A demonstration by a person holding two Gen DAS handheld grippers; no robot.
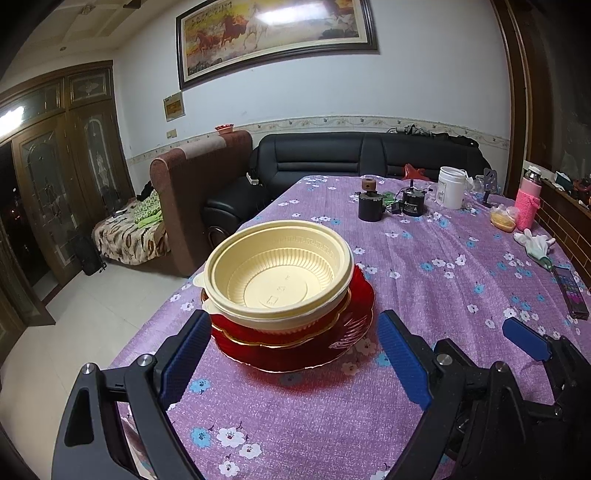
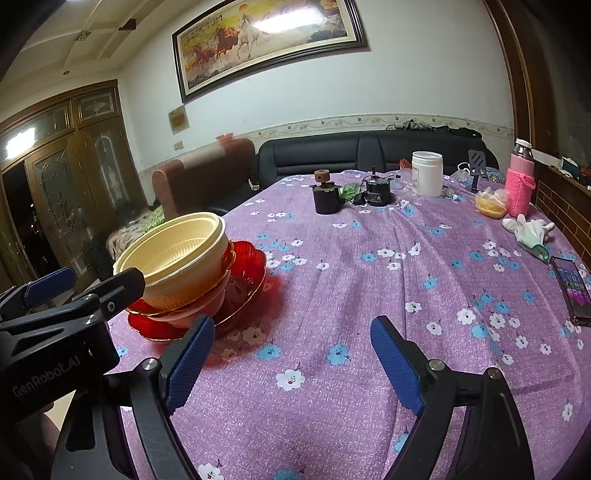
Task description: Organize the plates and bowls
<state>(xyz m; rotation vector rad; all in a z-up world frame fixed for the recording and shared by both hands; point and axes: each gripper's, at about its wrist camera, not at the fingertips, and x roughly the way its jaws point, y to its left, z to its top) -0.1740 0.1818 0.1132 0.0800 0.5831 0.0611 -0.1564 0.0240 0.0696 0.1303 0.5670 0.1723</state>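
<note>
walls: white, horse painting [image 1: 275, 31] | sofa [image 1: 365, 157]: black | doors [image 1: 62, 177]: wooden, glazed, apparently dark outside | floor: pale tile

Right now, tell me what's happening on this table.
A person holds two sets of tongs over the purple flowered tablecloth. Both stand open and empty. The left tongs face a stack: cream ribbed plastic bowls nested on red glass plates. The right tongs hover over bare cloth beside it. The stack looks finished; nothing is being held.

You worked in a home living room: black sofa [image 1: 362, 155], horse painting [image 1: 273, 33], floral-clothed table [image 1: 424, 280].
</note>
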